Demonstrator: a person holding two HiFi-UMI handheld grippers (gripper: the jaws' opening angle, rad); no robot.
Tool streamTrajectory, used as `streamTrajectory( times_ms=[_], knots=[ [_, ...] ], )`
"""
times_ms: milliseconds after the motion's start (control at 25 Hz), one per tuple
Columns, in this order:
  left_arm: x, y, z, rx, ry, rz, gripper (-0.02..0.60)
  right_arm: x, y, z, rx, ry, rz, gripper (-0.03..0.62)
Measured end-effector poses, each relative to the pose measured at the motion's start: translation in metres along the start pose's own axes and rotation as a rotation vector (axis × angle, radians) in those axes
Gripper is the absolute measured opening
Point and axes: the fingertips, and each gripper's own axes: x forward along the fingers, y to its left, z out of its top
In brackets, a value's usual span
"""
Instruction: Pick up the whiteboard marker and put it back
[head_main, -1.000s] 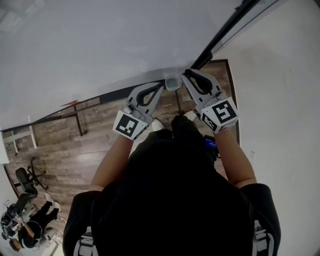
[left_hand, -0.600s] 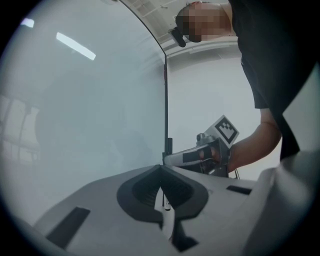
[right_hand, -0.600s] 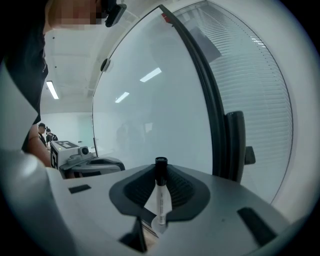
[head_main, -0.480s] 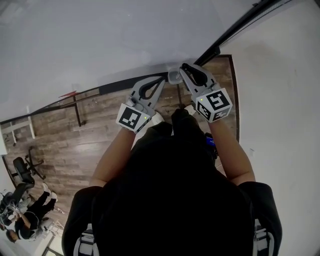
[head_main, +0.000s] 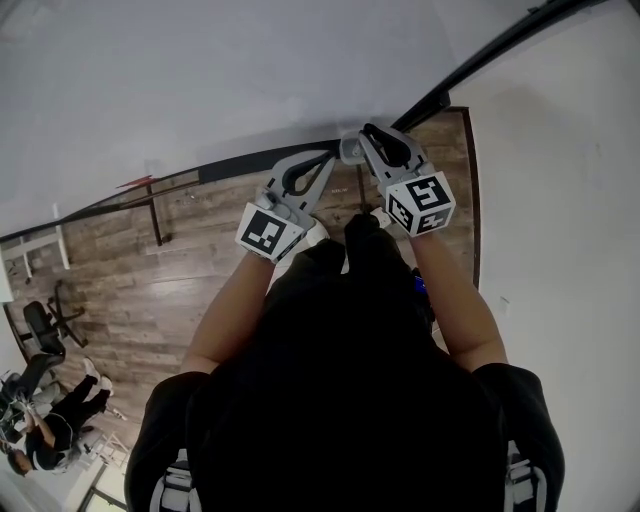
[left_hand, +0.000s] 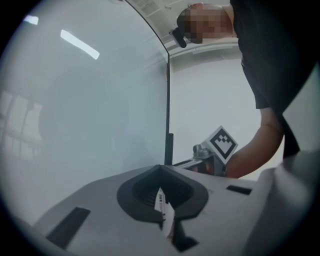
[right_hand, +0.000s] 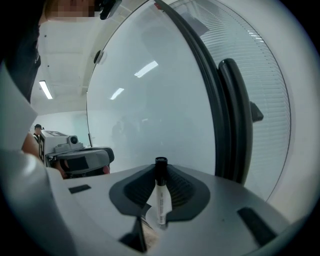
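Whiteboard marker (right_hand: 160, 200) stands upright, black cap up, clamped between the jaws of my right hand-held gripper (right_hand: 160, 169), which are closed only to the marker's width. A glossy white board (right_hand: 150, 110) with a dark frame lies ahead. My left hand-held gripper (left_hand: 161, 169), beside the right one, has its jaws together at the tips.

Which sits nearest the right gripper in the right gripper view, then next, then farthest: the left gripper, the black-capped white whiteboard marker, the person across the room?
1. Black-capped white whiteboard marker: pinched between the right gripper's jaws.
2. Left gripper: just beside, at left.
3. Person: far back, at the left edge.
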Motion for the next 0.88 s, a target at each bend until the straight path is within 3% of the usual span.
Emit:
streamTrajectory(
  times_ms=[160, 880],
  knots=[
    [-0.002, 0.02, -0.006, -0.01, 0.013, 0.0, 0.003, 0.026, 0.001, -0.013, 0.018, 0.054, 0.0, 0.063],
    [-0.002, 0.013, -0.014, -0.015, 0.009, 0.016, 0.003, 0.031, -0.006, -0.071, -0.012, 0.198, -0.017, 0.064]
  ],
)
